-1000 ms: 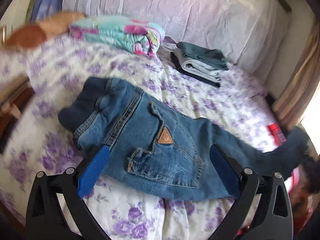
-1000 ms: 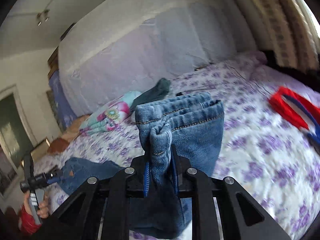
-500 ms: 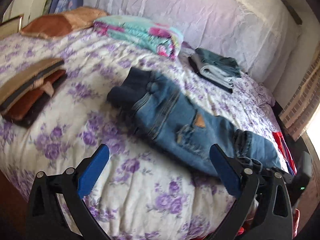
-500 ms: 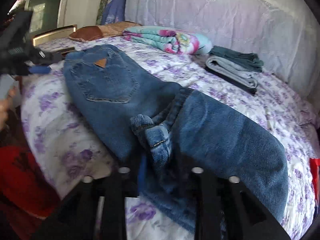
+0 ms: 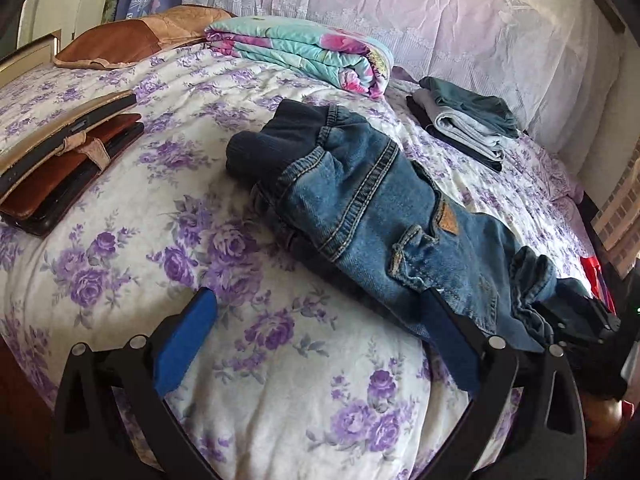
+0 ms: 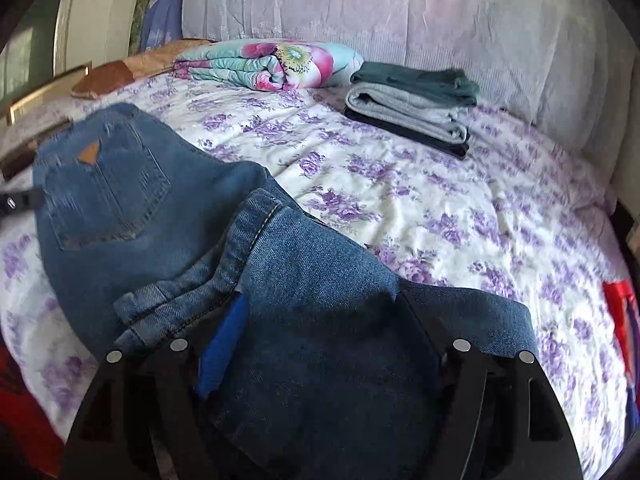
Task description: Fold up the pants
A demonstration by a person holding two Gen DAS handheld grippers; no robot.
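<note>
Blue jeans [image 5: 360, 204] lie on the flowered bedspread [image 5: 168, 240], waistband toward the far left, back pocket with a tan patch facing up. The leg ends are folded over onto the seat [image 6: 320, 280]. My left gripper [image 5: 316, 332] is open and empty, held above the bed in front of the jeans. My right gripper [image 6: 320, 332] is open, its fingers spread wide under and around the folded leg fabric, which drapes over them. It also shows at the right edge of the left wrist view [image 5: 580, 320].
A rolled floral blanket [image 5: 304, 52] and a stack of folded clothes [image 5: 468, 128] lie near the headboard. A brown pillow [image 5: 132, 40] and leather cases [image 5: 60, 160] sit at the left. A red item [image 6: 620, 320] lies at the right edge.
My right gripper carried the leg ends over onto the seat of the jeans, lowered them and opened its jaws. My left gripper pulled back from the jeans toward the bed's edge.
</note>
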